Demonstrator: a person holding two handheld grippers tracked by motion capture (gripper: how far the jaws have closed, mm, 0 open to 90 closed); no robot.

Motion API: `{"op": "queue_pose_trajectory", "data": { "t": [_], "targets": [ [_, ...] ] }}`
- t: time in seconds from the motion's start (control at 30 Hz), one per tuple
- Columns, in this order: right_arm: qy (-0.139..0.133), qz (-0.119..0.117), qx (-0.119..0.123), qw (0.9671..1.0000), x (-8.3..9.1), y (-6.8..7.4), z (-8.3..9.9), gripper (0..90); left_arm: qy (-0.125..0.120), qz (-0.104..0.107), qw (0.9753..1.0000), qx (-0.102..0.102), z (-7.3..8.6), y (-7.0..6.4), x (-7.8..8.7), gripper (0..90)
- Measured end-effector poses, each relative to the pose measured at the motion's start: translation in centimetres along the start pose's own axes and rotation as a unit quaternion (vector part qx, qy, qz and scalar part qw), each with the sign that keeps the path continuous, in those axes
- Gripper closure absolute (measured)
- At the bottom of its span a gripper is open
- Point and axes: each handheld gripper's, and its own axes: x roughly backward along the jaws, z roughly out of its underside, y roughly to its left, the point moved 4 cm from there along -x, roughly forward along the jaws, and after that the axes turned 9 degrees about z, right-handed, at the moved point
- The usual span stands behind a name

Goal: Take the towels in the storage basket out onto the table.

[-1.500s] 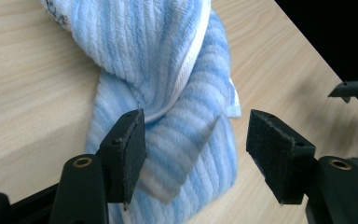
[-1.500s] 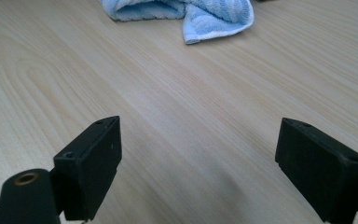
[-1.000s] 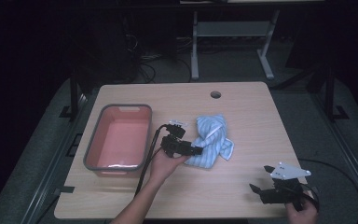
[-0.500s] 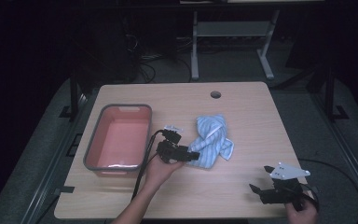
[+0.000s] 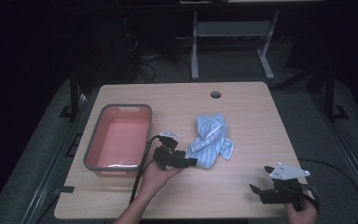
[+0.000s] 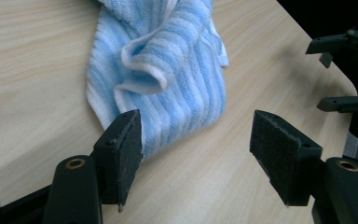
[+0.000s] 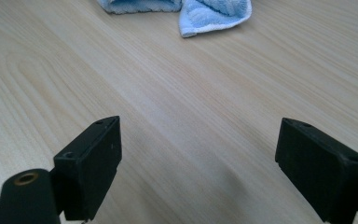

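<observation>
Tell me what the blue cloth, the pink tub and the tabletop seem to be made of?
The blue cloth looks like soft terry towelling: ribbed pile, pale stripes, floppy folds. The pink tub seems smooth moulded plastic with a grey rim, slightly glossy. The tabletop shows light wood grain, matte; possibly a laminate rather than solid wood.

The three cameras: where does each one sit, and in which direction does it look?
High view: fixed above the person's side, looking forward and down on the table; forearms enter from the bottom, with the left hand-held gripper and the right hand-held gripper.
Left gripper view: rides on the left hand-held gripper, looking along its open jaws at the blue striped towel; the right hand-held gripper shows far off.
Right gripper view: rides on the right hand-held gripper, looking low across the table between open jaws.
Shared: all three show the towel.
</observation>
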Motion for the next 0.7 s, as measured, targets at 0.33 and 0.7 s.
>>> {"op": "queue_pose_trajectory", "data": {
  "t": [0.33,0.7],
  "targets": [
    [0.001,-0.001,0.000,1.0000,-0.1,0.1,0.0,13.8,0.007,0.006,0.9999,-0.011,1.3,-0.6,0.5,31.9],
    [0.002,0.002,0.000,1.0000,-0.1,0.0,0.0,13.8,0.009,0.010,0.9996,-0.026,2.3,-1.7,0.5,27.5]
  ]
}}
